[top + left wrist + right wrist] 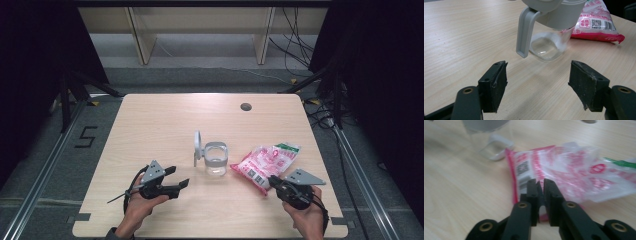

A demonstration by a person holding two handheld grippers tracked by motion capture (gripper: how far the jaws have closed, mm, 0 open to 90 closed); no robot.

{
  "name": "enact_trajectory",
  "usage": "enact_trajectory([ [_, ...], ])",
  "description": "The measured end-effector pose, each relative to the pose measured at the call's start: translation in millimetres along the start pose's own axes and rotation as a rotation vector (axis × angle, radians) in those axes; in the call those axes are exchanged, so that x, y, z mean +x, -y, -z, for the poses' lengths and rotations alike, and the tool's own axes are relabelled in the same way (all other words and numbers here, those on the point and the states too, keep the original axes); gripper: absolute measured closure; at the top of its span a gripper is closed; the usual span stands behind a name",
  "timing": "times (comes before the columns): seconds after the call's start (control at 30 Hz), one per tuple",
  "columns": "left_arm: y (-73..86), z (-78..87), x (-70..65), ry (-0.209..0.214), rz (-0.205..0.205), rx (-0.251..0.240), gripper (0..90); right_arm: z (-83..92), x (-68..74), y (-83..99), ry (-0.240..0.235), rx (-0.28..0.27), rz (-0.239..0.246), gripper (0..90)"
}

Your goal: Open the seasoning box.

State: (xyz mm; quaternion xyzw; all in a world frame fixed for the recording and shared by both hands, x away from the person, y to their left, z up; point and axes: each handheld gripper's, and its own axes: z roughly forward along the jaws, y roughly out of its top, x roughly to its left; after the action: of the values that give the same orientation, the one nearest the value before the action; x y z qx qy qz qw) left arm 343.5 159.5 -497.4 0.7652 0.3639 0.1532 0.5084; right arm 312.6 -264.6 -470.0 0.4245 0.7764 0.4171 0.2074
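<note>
The tabletop [150, 120] carried a clear container [216, 159], lid hinged open for filling. Just beside it lay the pink bag [267, 161], its edge pinched by the right tongs [540, 185]. Left tongs [537, 82] stood spread, facing the container.

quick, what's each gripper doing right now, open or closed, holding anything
Left gripper: open, holding nothing, jaws aimed at the clear jar.
Right gripper: nearly closed over the pink bag's edge; actual grip cannot be told.

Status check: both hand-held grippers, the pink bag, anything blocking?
Left hand-held gripper open, empty, facing clear jar. Right hand-held gripper nearly closed at pink bag edge; grip unclear. Nothing blocking.
</note>
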Motion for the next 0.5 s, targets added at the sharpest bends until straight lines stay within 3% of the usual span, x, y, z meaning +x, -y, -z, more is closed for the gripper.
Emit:
enact_trajectory([
  [0.03,0.4,-0.4,-0.1,0.006,0.002,-0.002,29.9,4.6,-5.5,1.7,0.043,-0.025,-0.013,69.8],
  [0.07,0.3,-0.5,-0.2,0.005,0.000,0.001,29.8,8.4,-5.0,4.0,0.059,-0.024,-0.130,64.1],
  [0.1,-0.1,-0.5,-0.3,0.000,-0.005,0.002,29.9,10.5,-10.0,6.3,0.074,-0.053,-0.160,59.0],
  [0.13,-0.1,-0.5,-0.3,0.000,-0.005,0.002,29.9,10.5,-10.0,6.3,0.074,-0.053,-0.160,59.0],
  [0.17,0.1,-1.6,-0.5,0.006,-0.004,0.002,29.9,13.8,-19.2,9.3,0.104,-0.057,-0.163,46.5],
  [0.2,0.6,-1.8,-1.4,0.008,0.002,-0.001,29.9,14.5,-21.4,10.3,0.120,-0.067,-0.169,42.8],
  [0.23,0.5,-0.9,0.0,0.001,-0.018,0.016,29.8,14.6,-24.3,11.5,0.126,-0.083,-0.197,39.1],
  [0.27,0.4,-2.3,-2.1,0.008,0.002,-0.004,30.0,14.8,-27.6,12.1,0.132,-0.085,-0.225,34.7],
  [0.33,0.6,-2.7,-1.8,0.006,-0.007,0.004,30.2,12.7,-32.6,14.8,0.135,-0.091,-0.270,32.1],
  [0.37,0.9,-2.5,-1.6,0.007,-0.013,0.012,30.1,11.0,-37.4,16.6,0.128,-0.099,-0.270,32.0],
  [0.4,1.1,-2.7,-1.6,0.010,-0.014,0.012,30.1,10.6,-37.1,17.1,0.132,-0.087,-0.319,31.1],
  [0.43,1.1,-2.9,-1.8,0.009,-0.013,0.012,30.1,7.4,-42.4,18.4,0.142,-0.095,-0.297,29.5],
  [0.47,1.0,-3.9,-2.6,0.010,-0.002,0.001,30.1,6.3,-43.2,17.6,0.133,-0.077,-0.321,29.4],
  [0.5,1.0,-3.9,-2.6,0.010,-0.002,0.001,30.1,3.0,-47.9,18.0,0.141,-0.094,-0.290,28.8],
])
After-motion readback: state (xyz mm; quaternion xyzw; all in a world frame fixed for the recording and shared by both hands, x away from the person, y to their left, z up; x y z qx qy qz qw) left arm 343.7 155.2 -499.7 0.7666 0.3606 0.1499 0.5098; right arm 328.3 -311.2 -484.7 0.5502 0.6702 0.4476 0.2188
